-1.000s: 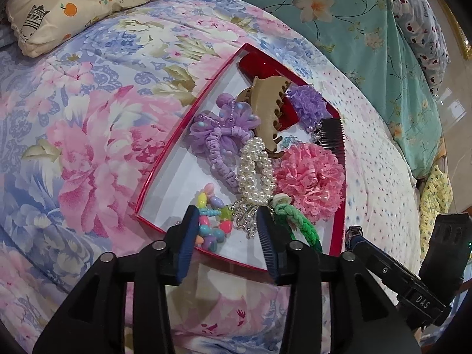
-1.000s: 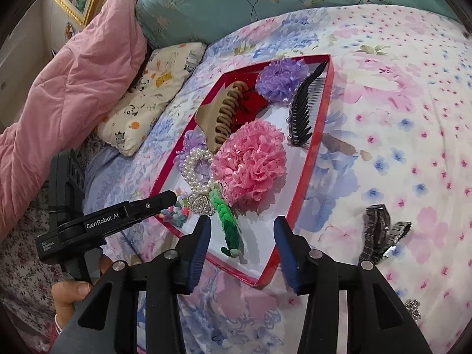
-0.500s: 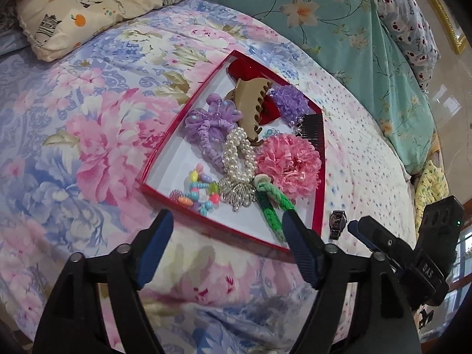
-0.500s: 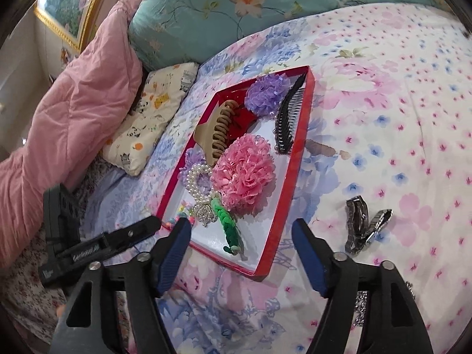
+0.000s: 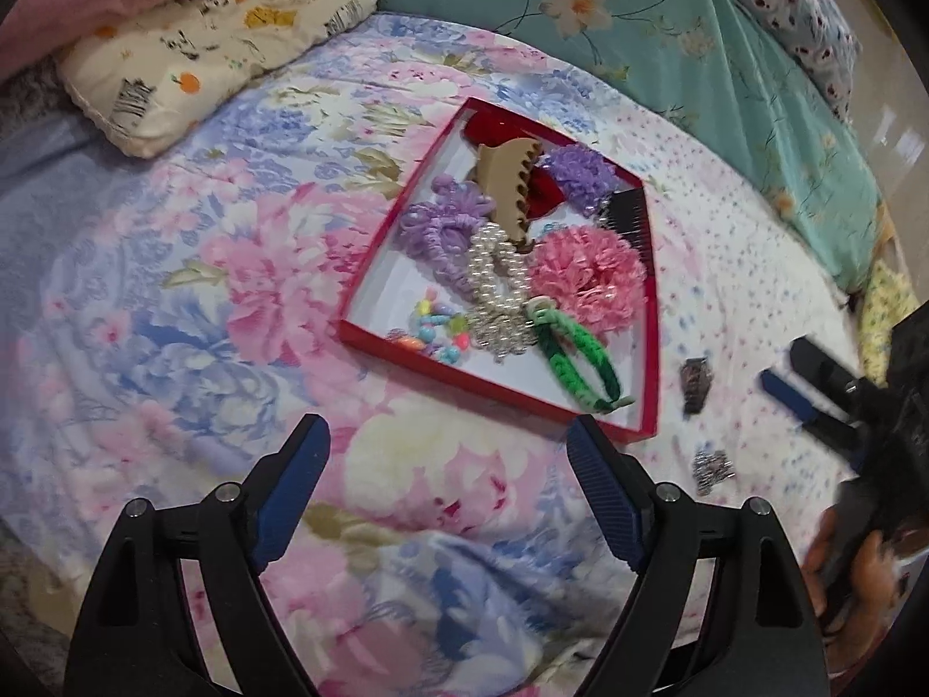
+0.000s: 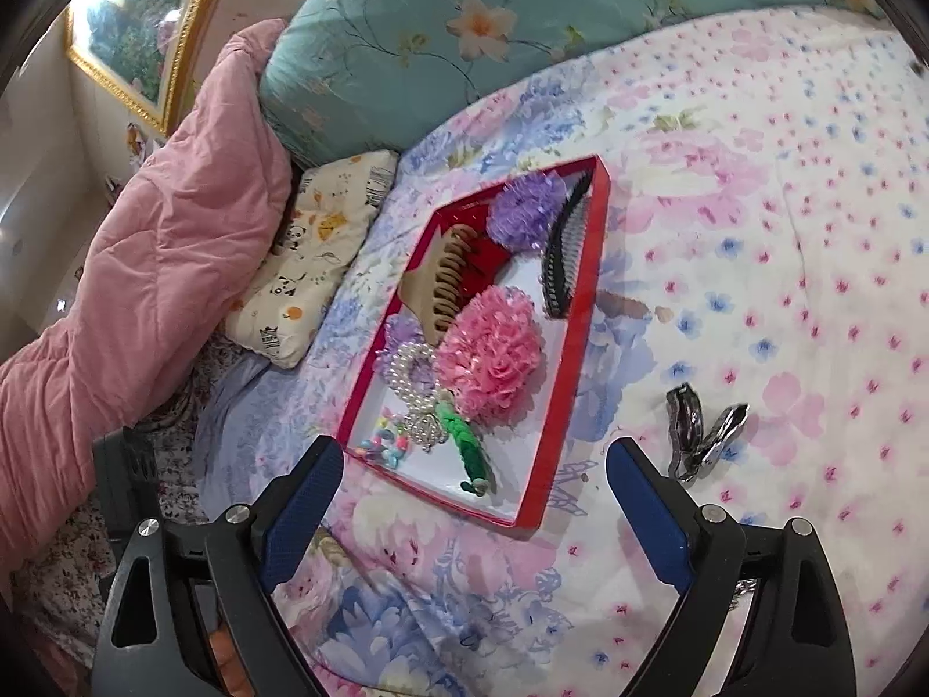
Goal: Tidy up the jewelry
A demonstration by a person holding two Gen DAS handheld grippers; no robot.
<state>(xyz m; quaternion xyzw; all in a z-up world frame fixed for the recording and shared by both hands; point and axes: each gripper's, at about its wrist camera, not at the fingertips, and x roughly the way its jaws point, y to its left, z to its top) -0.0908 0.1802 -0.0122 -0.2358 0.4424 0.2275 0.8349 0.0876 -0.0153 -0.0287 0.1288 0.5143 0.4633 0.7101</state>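
Both tongs are opening with nothing between them: left tongs (image 5: 447,464) low in its frame, right tongs (image 6: 473,482) likewise. The red tray (image 6: 557,401) sits mid-frame on the bed (image 6: 755,145). Right of it lies a dark watch (image 6: 694,435), probably stiff, slippery links on soft bedding; best pinched across the band.

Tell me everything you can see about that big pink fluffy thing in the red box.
The pink hair scrunchie is a round, ruffled pom of gauzy pink fabric, with shiny glints in the right wrist view. It lies flat inside the shallow red box, towards its right side. The pearl strand lies against its left edge, the green braided band starts just below it, and the black comb lies just beyond it.
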